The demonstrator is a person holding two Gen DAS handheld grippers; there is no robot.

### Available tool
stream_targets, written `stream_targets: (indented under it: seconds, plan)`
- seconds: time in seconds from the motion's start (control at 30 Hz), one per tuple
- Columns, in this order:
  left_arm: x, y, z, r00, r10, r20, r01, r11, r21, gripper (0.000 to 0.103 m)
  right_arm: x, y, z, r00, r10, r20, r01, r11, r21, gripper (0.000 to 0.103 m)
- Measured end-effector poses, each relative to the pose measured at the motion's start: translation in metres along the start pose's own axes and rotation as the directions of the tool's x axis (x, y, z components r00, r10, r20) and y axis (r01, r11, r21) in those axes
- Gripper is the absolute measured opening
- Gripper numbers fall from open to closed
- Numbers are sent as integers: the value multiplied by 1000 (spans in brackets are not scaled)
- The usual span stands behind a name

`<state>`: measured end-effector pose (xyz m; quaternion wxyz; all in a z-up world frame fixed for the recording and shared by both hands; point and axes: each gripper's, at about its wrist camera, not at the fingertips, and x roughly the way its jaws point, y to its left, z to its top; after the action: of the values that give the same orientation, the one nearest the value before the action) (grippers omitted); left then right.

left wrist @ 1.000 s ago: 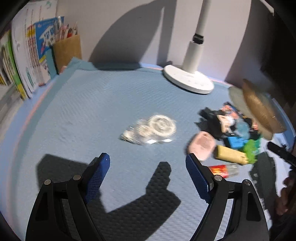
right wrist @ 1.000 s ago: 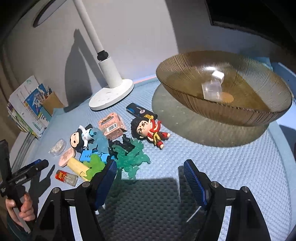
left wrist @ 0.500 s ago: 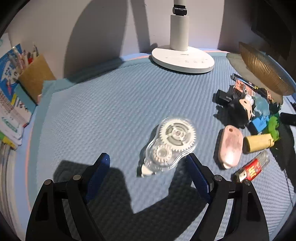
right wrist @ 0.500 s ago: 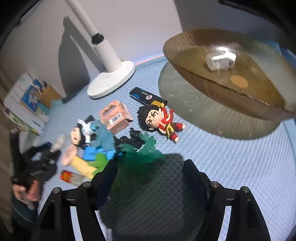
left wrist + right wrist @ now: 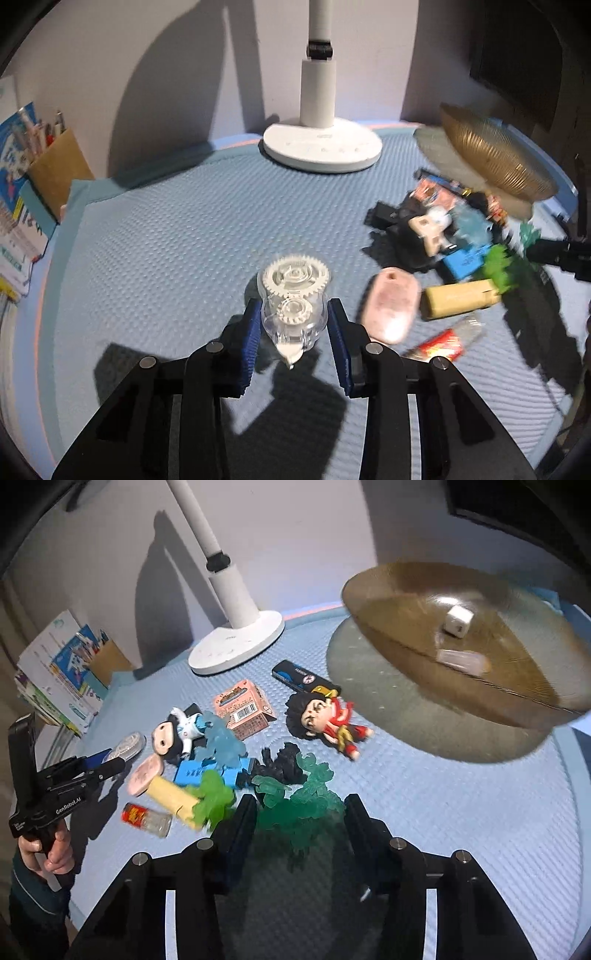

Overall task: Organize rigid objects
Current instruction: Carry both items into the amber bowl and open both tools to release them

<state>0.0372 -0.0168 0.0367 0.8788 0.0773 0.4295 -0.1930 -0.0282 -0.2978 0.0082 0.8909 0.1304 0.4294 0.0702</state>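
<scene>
Legibly, "GenRobot.AI" marks left gripper (image 5: 107, 766), fingers clamping correction tape (image 5: 293, 308); right gripper (image 5: 301, 814) gapes.

Pale grey wall (image 5: 177, 74) running behind a blue textured mat (image 5: 166, 240); white lamp base (image 5: 322, 151) sitting at mat's far edge, casting hard shadows; brown pen holder (image 5: 59, 170) and booklets (image 5: 55, 679) standing at far-left corner; dark panel (image 5: 517, 48) showing upper right
</scene>
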Motion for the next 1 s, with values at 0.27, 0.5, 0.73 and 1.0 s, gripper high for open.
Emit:
stream_targets:
  seconds: [0.27, 0.5, 0.73, 1.0]
  plan:
    - [-28, -12, -4, 999, -9, 49, 11, 999, -37, 32, -33, -24, -18, 999, 6, 42, -9, 998, 69, 48]
    - [-52, -40, 17, 992, -53, 117, 58, 998, -40, 32, -64, -46, -10, 994, -7, 110, -2, 996, 87, 48]
    - [-67, -111, 90, 957, -196, 212, 187, 980, 62, 32, -113, -64, 38, 965, -115, 238, 96, 991, 89, 48]
    - [11, -232, 140, 946, -301, 124, 282, 948, 147, 32, -91, -110, 75, 953, -247, 175, 217, 960, 175, 48]
